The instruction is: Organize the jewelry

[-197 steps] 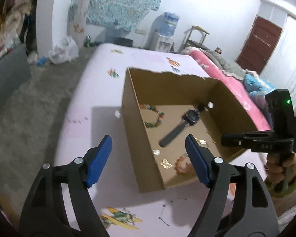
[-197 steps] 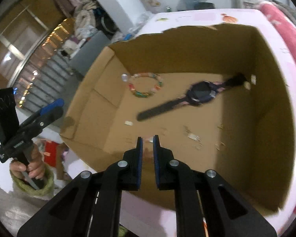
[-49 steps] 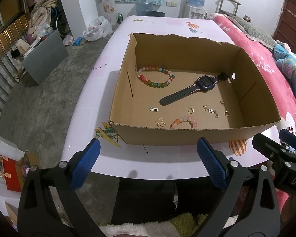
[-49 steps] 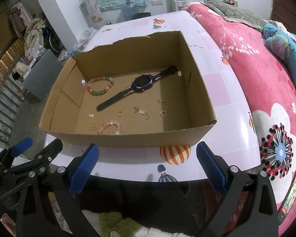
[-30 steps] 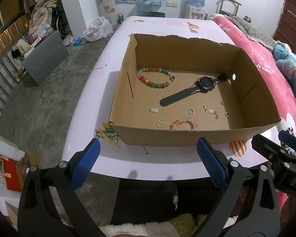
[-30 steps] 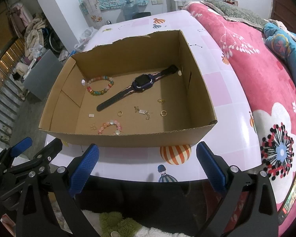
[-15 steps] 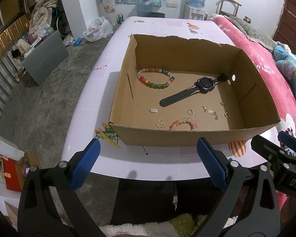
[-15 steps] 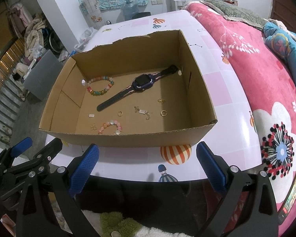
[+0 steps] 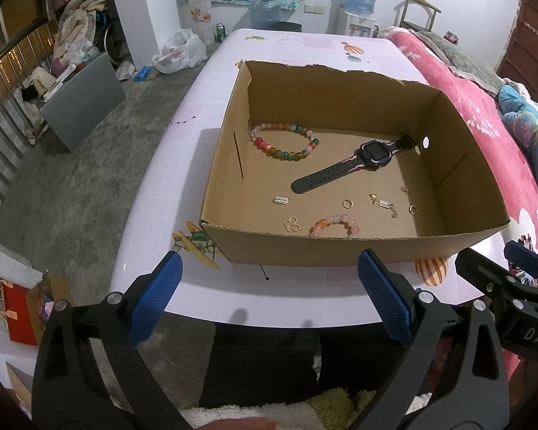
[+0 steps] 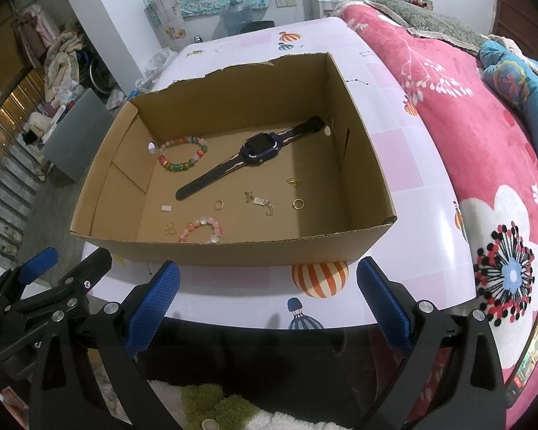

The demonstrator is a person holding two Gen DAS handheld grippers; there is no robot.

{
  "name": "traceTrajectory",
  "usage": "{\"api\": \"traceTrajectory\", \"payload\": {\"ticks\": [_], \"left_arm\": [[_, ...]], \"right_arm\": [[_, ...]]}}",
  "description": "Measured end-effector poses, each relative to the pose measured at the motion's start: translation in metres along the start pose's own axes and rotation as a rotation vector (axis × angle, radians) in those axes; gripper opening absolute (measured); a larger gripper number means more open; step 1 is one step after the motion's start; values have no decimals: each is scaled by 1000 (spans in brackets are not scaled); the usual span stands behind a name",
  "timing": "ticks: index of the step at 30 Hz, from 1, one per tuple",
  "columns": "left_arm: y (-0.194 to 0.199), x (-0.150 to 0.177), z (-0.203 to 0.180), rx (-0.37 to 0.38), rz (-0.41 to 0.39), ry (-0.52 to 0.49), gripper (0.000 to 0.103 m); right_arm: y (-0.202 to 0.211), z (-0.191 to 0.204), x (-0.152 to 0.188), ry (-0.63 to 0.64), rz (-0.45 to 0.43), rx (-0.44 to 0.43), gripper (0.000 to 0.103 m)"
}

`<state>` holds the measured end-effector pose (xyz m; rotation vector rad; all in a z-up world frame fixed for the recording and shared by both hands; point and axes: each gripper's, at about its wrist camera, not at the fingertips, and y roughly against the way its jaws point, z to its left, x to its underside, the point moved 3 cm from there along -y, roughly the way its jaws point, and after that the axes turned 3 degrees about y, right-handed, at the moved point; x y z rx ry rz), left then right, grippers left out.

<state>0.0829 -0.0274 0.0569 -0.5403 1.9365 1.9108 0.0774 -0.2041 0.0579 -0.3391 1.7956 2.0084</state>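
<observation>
1. Left gripper [image 9: 269, 297]: jaws wide, holding nothing.
2. Right gripper [image 10: 267, 301]: jaws wide, holding nothing.
3. Ahead of both jaws, the cardboard box [image 9: 305, 247] on the table [image 9: 168, 165] holds a watch [image 9: 344, 168], bead bracelets and small rings.

Left gripper [image 9: 269, 297] and right gripper [image 10: 267, 297]: black plastic frames, silver screws, blue textured finger pads [image 9: 383, 301]; white "DAS" lettering.
</observation>
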Motion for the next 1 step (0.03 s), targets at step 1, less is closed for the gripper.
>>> {"api": "traceTrajectory", "payload": {"ticks": [1], "left_arm": [[1,-1,0,0,-1,0,95]], "right_arm": [[0,0,0,-1,-1,0,96]]}}
